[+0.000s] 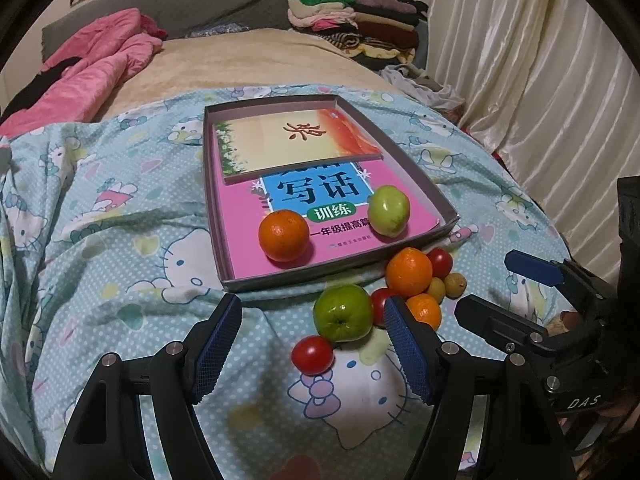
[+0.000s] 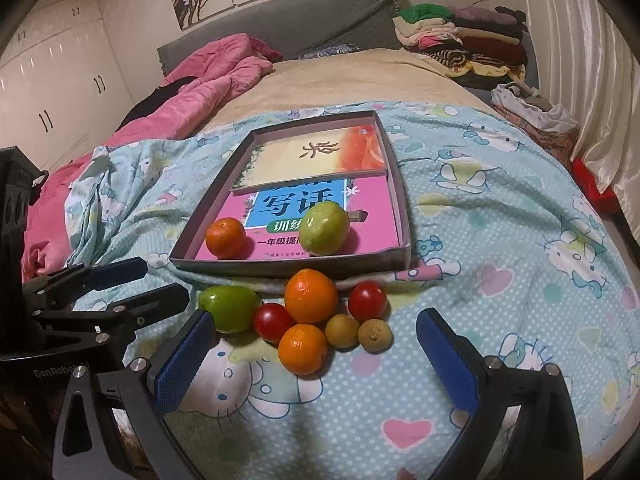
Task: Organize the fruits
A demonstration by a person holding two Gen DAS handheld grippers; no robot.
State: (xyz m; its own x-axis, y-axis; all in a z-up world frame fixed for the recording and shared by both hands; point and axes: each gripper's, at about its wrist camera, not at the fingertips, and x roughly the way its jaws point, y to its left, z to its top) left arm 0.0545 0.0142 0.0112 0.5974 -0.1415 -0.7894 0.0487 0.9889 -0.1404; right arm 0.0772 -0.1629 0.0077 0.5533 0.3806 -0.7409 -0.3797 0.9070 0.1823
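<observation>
Grippers, two, both spread and holding nothing. Left gripper: angled down over the bedsheet, a cherry tomato and a green fruit lying between its blue pads. Right gripper: jaws wide, the loose fruit pile just ahead of them: two oranges, two more cherry tomatoes, two small brown fruits. Beyond the pile: shallow cardboard tray holding two books, with one orange and one green fruit resting on the pink book.
</observation>
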